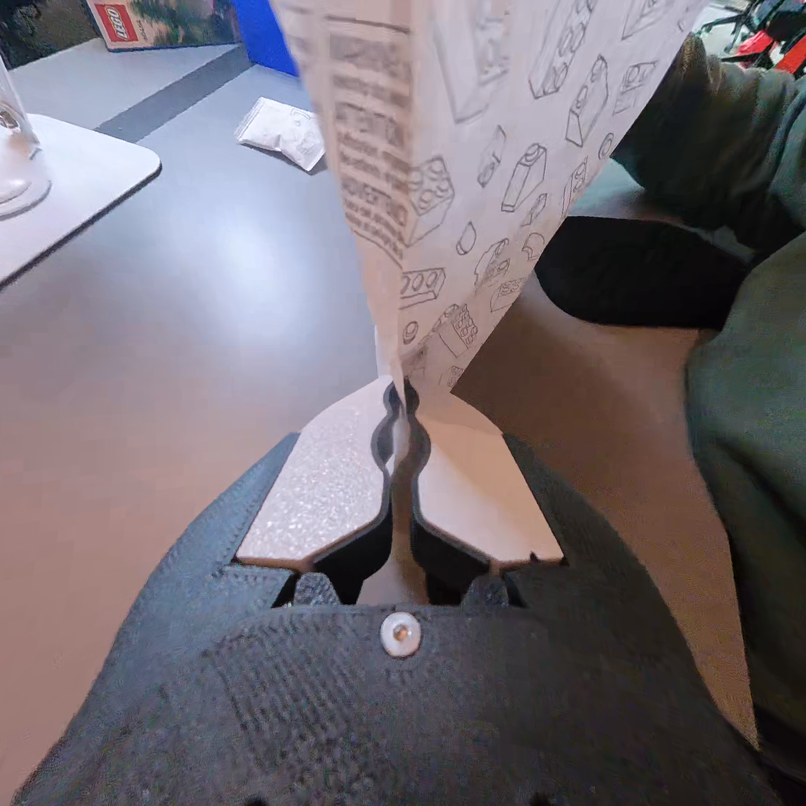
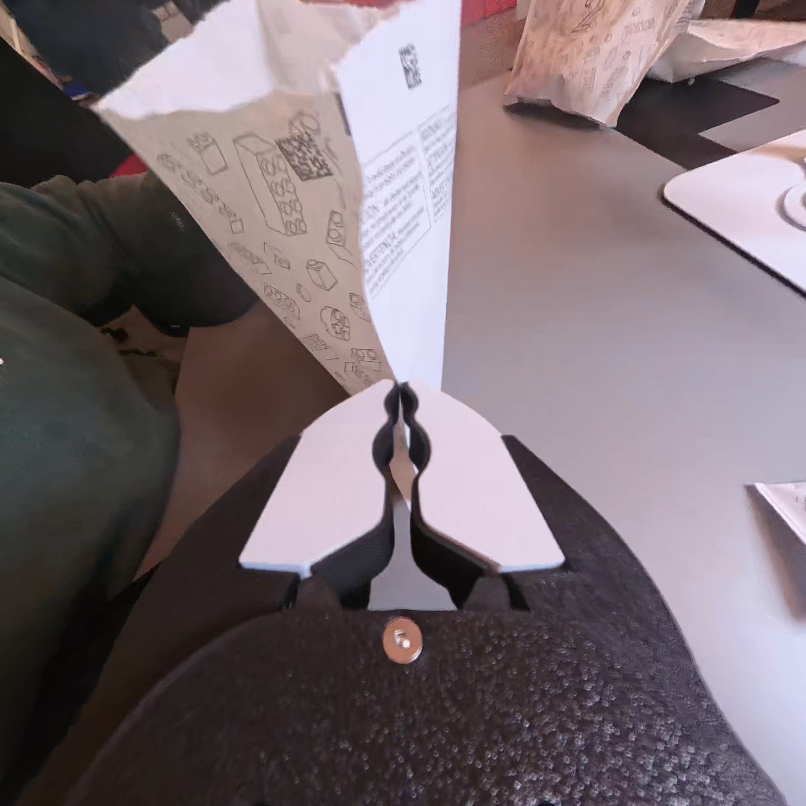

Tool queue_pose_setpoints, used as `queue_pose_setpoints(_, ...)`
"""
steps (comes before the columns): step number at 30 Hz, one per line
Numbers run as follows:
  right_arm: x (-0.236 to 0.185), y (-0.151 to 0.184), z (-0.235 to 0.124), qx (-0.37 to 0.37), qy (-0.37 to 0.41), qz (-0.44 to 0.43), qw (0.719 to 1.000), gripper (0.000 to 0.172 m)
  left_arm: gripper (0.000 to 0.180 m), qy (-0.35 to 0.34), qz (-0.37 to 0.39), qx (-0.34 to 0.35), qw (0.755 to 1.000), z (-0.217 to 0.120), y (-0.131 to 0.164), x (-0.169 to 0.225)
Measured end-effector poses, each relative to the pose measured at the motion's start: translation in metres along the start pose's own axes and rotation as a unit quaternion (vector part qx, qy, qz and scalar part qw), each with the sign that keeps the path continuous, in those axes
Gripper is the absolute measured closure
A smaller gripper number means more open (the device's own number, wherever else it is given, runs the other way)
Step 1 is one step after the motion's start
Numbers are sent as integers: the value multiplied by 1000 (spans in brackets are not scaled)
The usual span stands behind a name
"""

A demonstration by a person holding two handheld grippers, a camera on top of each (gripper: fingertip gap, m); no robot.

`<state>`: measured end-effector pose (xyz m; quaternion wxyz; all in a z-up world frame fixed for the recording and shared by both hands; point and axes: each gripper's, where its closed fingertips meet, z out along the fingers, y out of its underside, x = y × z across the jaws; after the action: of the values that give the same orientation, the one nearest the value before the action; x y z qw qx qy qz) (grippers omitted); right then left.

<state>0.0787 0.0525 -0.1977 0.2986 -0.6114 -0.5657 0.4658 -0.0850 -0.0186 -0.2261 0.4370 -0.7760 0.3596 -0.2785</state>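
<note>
grey table runs under both grippers; the biggest thing at the jaws is a white paper bag printed with brick outlines, lifted clear of the surface. left gripper has its jaws pressed together on the bag's lower corner, paper fanning up and away from the tips. right gripper is likewise clamped on the paper bag, whose upper edge looks torn and ragged far ahead of its jaws. judgement: this looks like a two-point pull on thin paper, so keep both pinches deep in the wavy pad section, pull apart steadily along the existing tear, avoid twisting so the paper doesn't slip out at the tips. view differences: left wrist view alone shows a small white packet ahead-left of the jaws, a printed box far ahead-left, and a white pad left. right wrist view alone shows the torn edge, a second printed paper bag far ahead-right, and a green sleeve left of the jaws.
</note>
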Motion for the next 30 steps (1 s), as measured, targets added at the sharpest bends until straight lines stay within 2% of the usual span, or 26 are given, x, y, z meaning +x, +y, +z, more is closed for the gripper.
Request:
queue_pose_setpoints(2,-2,-16,-5,-7,13,-29,999,172,180,-12,9,23,1000,-9,-25,-4)
queue_pose_setpoints(5,-10,-43,-21,10,8,-23,1000,172,179,-11,18,49,999,-28,-56,-4)
queue_pose_setpoints(6,-11,-43,-25,5,7,-22,1000,172,179,-1,12,46,999,-29,-54,-3)
queue_pose_setpoints(7,-11,-37,-26,-7,11,-24,1000,170,168,7,4,28,1000,-26,-43,-2)
queue_pose_setpoints(8,-9,-27,-25,-16,15,-24,999,160,148,12,-4,6,1000,-19,-27,-2)
queue_pose_setpoints(9,-8,-15,-21,-20,14,-20,1000,148,135,14,-8,-11,1000,-12,-11,-2)
queue_pose_setpoints(10,-6,-1,-14,-26,10,-14,1000,141,136,20,-5,-14,1000,-6,0,0)
queue_pose_setpoints(12,-4,19,-1,-33,-1,-6,999,137,146,26,3,-2,1000,5,6,5)
queue_pose_setpoints(13,-4,21,3,-29,-5,-6,1000,141,158,30,8,-7,999,9,7,7)
queue_pose_setpoints(14,-5,19,5,-26,-6,-8,1000,155,171,30,18,-12,999,11,6,7)
queue_pose_setpoints(15,-5,15,5,-26,-3,-15,1000,169,179,16,32,-19,999,11,4,4)
queue_pose_setpoints(16,-6,10,3,-28,0,-27,999,172,180,7,42,-18,999,10,-2,1)
queue_pose_setpoints(19,-14,-15,-11,-7,-8,-29,1000,172,180,10,35,23,999,-5,-32,2)
queue_pose_setpoints(21,-18,-21,-20,-3,-20,-21,1000,171,177,27,23,36,999,-11,-39,6)
queue_pose_setpoints(22,-18,-16,-21,-14,-22,-18,1000,164,164,31,16,29,999,-9,-32,6)
queue_pose_setpoints(23,-16,-8,-19,-23,-19,-16,999,151,141,28,11,16,999,-4,-21,4)
queue_pose_setpoints(24,-14,2,-16,-27,-17,-14,999,143,131,28,10,1,1000,2,-8,4)
queue_pose_setpoints(26,-13,20,-5,-35,-29,-7,999,135,131,47,16,2,999,11,4,12)
queue_pose_setpoints(30,-17,23,6,-30,-40,-26,998,130,141,47,43,28,998,16,-7,18)
